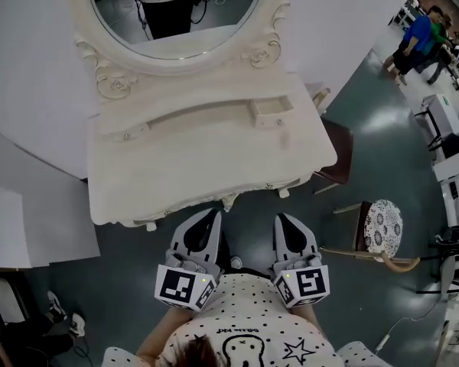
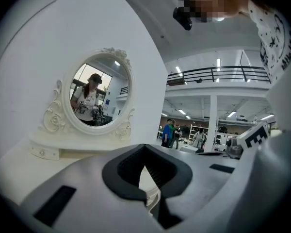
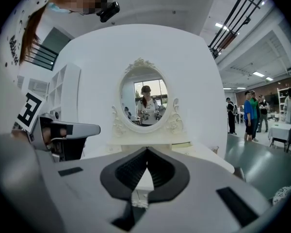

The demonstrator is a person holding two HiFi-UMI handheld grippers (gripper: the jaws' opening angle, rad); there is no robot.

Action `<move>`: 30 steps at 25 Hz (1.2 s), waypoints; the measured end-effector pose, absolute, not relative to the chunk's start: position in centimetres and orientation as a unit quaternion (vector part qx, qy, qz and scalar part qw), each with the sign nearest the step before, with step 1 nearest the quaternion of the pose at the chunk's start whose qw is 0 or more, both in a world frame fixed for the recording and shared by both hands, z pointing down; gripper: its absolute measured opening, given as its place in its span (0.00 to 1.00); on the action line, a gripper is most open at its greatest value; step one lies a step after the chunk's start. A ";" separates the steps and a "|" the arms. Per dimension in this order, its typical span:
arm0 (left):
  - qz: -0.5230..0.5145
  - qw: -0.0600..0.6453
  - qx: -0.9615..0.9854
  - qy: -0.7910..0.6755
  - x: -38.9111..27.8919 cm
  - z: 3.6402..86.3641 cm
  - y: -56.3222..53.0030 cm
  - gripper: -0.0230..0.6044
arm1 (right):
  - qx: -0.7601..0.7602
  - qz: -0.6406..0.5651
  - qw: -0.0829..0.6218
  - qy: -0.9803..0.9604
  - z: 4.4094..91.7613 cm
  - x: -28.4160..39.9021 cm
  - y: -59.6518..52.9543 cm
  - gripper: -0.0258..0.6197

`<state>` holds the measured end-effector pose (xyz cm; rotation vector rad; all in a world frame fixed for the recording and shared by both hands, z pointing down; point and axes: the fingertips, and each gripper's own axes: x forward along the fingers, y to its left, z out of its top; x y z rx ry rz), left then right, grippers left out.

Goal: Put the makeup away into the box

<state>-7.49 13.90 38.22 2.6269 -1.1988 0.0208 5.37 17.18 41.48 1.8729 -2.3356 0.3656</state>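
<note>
A white dressing table with an oval mirror stands in front of me. Its top looks bare except for a small raised compartment and a faint pinkish mark whose nature I cannot tell. I can make out no makeup or box. My left gripper and right gripper are held side by side close to the body, just short of the table's front edge. Both point at the table. In the left gripper view the left gripper is shut and empty. In the right gripper view the right gripper is also shut and empty.
A stool with a patterned round seat and a brown chair stand to the right of the table. White wall panels rise behind and to the left. Several people stand far off at the upper right.
</note>
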 end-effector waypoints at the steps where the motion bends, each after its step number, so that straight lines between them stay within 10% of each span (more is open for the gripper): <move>1: 0.006 0.125 0.905 -0.407 -7.4 37.9 12.6 0.03 | 0.621 0.119 0.062 -0.772 41.2 5.3 15.9 0.05; 26: 0.021 0.143 0.899 -0.414 -1.0 38.9 -5.7 0.03 | 0.634 0.124 0.084 -0.758 41.7 12.2 -3.2 0.05; 30: 0.022 0.159 0.895 -0.416 1.9 40.4 -7.6 0.03 | 0.647 0.156 0.109 -0.739 44.2 16.4 -5.7 0.18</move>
